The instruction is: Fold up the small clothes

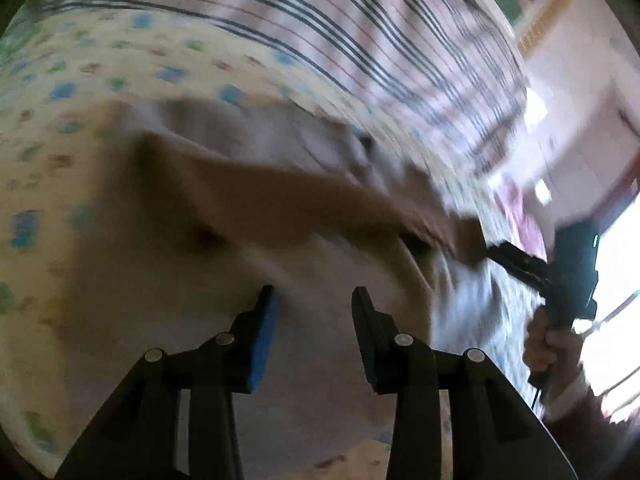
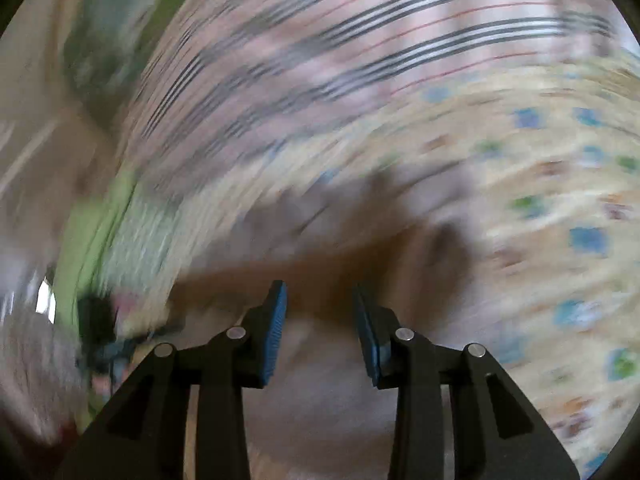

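Both views are badly blurred. The left gripper (image 1: 314, 296) has its fingers spread with nothing between them, above a pale brown garment (image 1: 248, 200) lying on a dotted yellow sheet (image 1: 80, 92). The right gripper (image 2: 319, 292) is likewise spread and empty over the same cloth (image 2: 340, 256), beside a striped blanket (image 2: 360, 40)

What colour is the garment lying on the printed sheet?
Brown garment; the left wrist view shows it best.

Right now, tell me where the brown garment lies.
In the left wrist view the brown garment lies on the yellow patterned sheet, just ahead of the open left gripper, its right end reaching toward the right gripper.
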`<state>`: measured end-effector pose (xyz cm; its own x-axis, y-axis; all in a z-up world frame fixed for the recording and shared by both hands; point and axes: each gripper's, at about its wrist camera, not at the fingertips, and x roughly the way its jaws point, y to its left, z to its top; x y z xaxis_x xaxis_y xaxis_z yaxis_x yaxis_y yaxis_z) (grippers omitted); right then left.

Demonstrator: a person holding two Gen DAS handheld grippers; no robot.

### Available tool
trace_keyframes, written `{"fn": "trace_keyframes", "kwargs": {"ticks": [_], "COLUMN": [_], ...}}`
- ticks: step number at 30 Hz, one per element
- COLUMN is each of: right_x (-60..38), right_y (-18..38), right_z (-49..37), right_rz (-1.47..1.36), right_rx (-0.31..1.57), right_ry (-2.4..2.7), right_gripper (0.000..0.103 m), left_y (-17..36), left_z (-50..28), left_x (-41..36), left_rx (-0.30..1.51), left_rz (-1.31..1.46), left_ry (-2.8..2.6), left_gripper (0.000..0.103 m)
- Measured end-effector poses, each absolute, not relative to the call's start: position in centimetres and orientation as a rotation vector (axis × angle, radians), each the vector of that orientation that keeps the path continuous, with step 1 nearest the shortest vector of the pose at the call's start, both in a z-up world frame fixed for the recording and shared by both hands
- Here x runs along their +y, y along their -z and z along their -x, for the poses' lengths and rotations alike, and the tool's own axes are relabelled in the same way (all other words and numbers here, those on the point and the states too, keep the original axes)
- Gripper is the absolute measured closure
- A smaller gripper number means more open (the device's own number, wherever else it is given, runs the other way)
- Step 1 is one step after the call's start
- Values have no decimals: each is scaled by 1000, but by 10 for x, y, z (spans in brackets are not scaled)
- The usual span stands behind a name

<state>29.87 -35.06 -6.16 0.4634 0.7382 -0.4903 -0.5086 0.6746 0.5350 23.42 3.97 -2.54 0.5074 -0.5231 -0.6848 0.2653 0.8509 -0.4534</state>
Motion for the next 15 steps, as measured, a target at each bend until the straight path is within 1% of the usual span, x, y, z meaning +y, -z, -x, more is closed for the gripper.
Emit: {"fn": "trace_keyframes", "kwargs": {"ticks": [3,6,11,12,14,15], "right_x": [-308,-299,-312,-315,-323,-326], "right_y": [71,82,82,80,77,76], "right_z": [-298,-314,-341,-348,-360,-366], "right_rz": [-169,-110,-36,-35,-36,-42], "right_rx": [826,886,859,850,820,808], "right_ry": [-858,-831,-707,-672,-601,-570], "right_gripper": [66,66,67,68,68,68], "left_y": [31,35,32,33,34,34], "left_z": [-243,-260,-287,-294,-311,-319], "left_x": [15,13,29,33,45,49], "left_rx": [949,971,962,963,961,960], "left_rz": [229,220,200,210,239,243], "left_ry": [499,500,408,387,355,341], "left_gripper": [64,65,66,67,73,73]}}
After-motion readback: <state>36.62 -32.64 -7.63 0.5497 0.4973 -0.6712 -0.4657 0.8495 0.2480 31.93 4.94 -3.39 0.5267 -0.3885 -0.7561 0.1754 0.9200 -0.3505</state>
